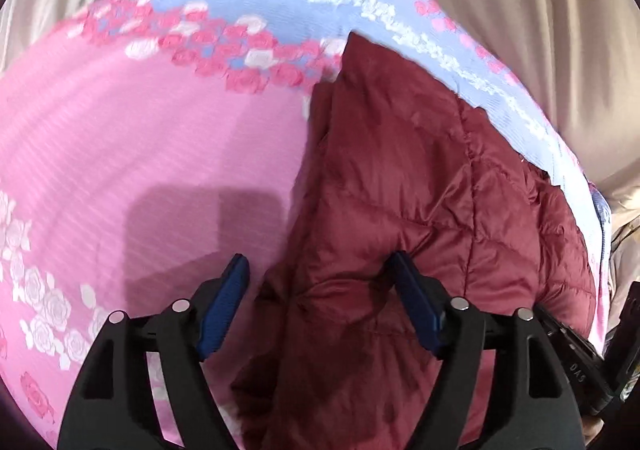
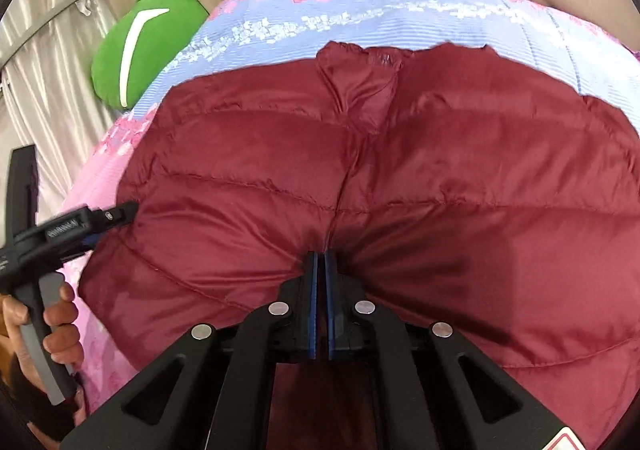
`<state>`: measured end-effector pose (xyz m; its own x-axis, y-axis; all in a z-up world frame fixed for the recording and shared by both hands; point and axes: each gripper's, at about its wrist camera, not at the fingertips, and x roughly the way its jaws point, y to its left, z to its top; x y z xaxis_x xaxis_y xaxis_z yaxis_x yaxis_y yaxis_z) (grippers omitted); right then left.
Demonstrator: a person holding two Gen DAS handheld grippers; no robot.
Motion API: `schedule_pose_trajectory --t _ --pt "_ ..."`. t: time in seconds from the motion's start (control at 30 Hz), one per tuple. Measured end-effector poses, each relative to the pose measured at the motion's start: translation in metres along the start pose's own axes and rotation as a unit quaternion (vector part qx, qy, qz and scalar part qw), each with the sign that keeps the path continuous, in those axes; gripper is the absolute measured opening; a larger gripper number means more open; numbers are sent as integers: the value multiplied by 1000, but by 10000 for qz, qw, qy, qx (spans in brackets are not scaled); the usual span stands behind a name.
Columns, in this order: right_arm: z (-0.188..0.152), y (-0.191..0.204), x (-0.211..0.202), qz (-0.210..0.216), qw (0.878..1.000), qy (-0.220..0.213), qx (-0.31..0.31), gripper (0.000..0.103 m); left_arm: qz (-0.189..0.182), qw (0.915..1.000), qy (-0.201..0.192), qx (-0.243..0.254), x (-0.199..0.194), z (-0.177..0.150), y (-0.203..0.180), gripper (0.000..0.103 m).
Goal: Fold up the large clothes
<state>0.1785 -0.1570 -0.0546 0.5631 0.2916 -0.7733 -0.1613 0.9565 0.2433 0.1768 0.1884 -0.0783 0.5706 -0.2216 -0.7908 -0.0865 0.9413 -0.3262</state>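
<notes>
While I have the maroon puffer jacket [image 2: 400, 177] spread on the pink and blue floral bedcover [image 1: 140, 137], I judge it light, soft and springy: the quilted shell looks slick and full of air, so a fold will likely puff back up unless it is pressed flat. It lies across the cover's right side in the left wrist view, its collar toward the far blue band, with a green cushion [image 2: 148, 49] beyond the far left corner and beige drapery [image 1: 520, 29] behind.

I would take hold at a seam or hem rather than mid-panel, since stitched lines give the pads something to bite and the smooth fabric could slide out of a shallow pinch.

My right gripper [image 2: 321, 262] is clenched, its blue pads pressed together on a gathered pinch of the jacket near the centre seam at the near edge, with creases radiating from the bite. My left gripper [image 1: 320, 270] stands released, jaws wide apart, straddling the jacket's left edge: the right pad touches or sits just over the maroon fabric, the left pad hangs over bare pink cover, and nothing is clamped. In the right wrist view my hand [image 2: 56, 330] holds that tool beside the jacket's left edge.
</notes>
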Motion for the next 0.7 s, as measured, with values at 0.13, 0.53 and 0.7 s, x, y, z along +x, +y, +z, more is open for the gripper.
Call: schedule_pose_trajectory --t 0.13,0.53,0.7 --pt "-5 -5 4 109 9999 3 52 1 -278 9993 176 186 4 2 -20 59" --pt "-4 -10 12 293 9995 -55 114 0 -1024 9841 -748 1244 -86 2 -127 9" --pt "-3 -24 6 594 9974 -8 410 0 -1469 9681 -901 1818 -108 -15 -193 9"
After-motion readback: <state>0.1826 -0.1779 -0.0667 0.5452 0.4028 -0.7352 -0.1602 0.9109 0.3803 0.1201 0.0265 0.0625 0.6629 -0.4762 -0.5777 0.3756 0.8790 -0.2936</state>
